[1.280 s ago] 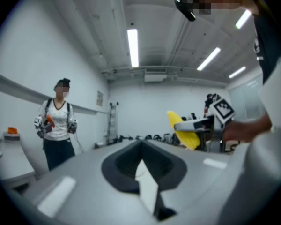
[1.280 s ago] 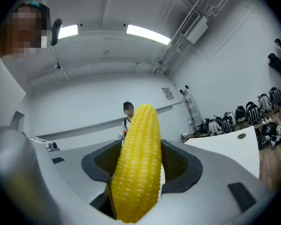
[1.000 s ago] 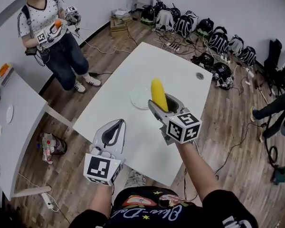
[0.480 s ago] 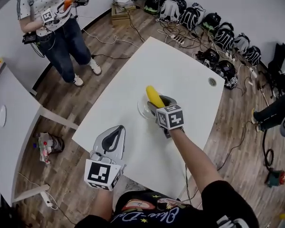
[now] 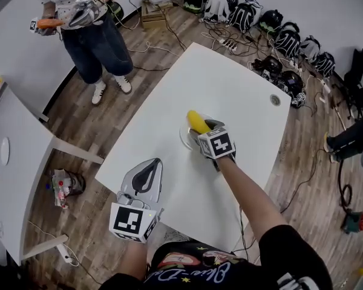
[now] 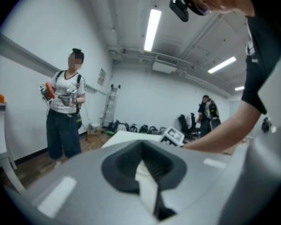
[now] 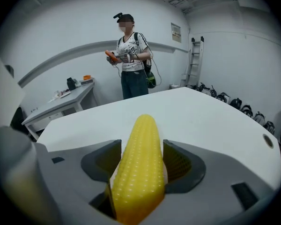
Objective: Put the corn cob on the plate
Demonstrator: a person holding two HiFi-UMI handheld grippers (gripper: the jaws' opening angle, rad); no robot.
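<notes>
A yellow corn cob [image 5: 196, 121] [image 7: 139, 165] is held in my right gripper [image 5: 201, 129] [image 7: 141, 161], which is shut on it, tip pointing away from me. In the head view the cob is over the near side of a clear round plate [image 5: 183, 139] in the middle of the white table [image 5: 230, 77]. The gripper hides most of the plate, and I cannot tell whether the cob touches it. My left gripper [image 5: 151, 161] [image 6: 143, 165] is shut on nothing, over the table's front left edge.
A person [image 5: 88, 20] [image 7: 131, 60] stands beyond the table's far left with grippers and an orange thing. A second white table [image 5: 12, 162] stands at the left. Bags [image 5: 260, 23] and cables line the far wall. A round cable hole [image 5: 274, 99] is near the table's right corner.
My right gripper has carried the corn cob forward and down, from high above the table to low over the plate. The left gripper has barely moved. The standing person shifted.
</notes>
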